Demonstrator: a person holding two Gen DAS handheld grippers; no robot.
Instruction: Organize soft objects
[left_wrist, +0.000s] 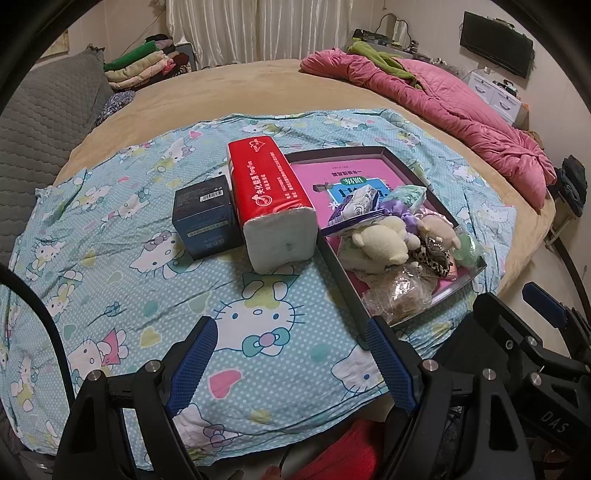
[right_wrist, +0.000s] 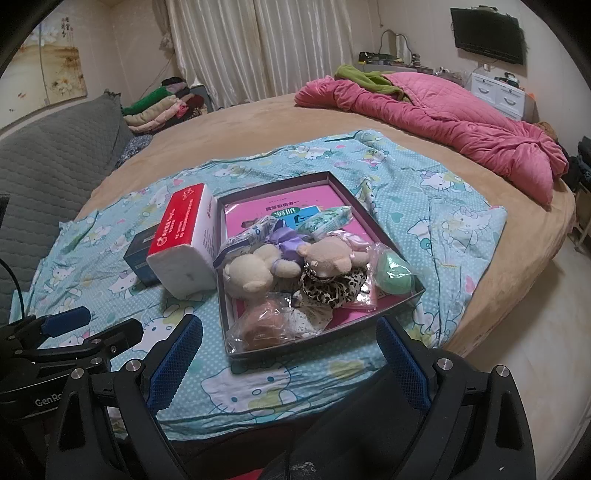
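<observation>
Inside the shallow tray (right_wrist: 400, 297) on the bed, I am sizing up the cream plush bear (right_wrist: 248, 275), light, squashy, best pinched across its body, while left gripper (left_wrist: 293, 356) and right gripper (right_wrist: 290, 356) are hovering wide and empty.

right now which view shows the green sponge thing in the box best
The right wrist view: the green sponge lies in plain sight in its bag at the box's near right corner. In the left wrist view the sponge is a pale sliver behind the plush toys.
</observation>
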